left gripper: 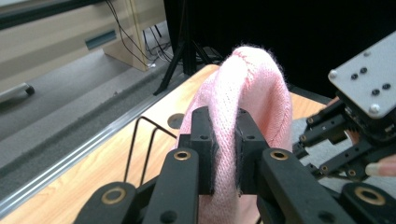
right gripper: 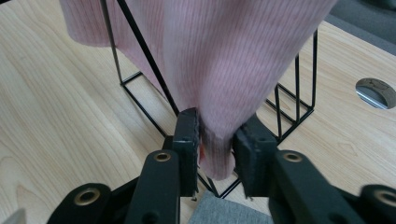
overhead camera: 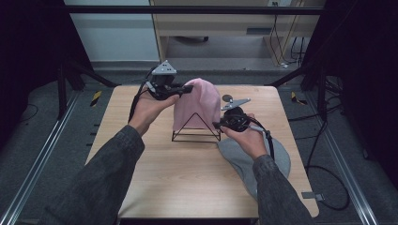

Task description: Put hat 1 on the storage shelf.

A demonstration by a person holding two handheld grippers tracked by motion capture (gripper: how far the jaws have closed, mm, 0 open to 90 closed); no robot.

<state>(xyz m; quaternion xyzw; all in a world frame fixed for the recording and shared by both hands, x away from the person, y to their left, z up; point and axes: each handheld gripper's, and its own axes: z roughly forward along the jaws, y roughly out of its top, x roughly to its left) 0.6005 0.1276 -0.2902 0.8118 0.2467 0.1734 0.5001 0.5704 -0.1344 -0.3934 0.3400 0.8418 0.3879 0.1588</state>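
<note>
Pink knit beanie drapes over black wire stand at table centre. Left gripper at 10 o'clock of the stand, pads clamped on a fold of the pink knit near the crown. Right gripper at 3 o'clock, low by the stand's base; beanie hem hangs between its pads, one pad touching, a slight gap at the other, so grip looks loose. Grey beanie lies flat at 5 o'clock, under the right hand.

Dim high view, dark edges; gripper views brighter, near cloth slightly blurred.
</note>
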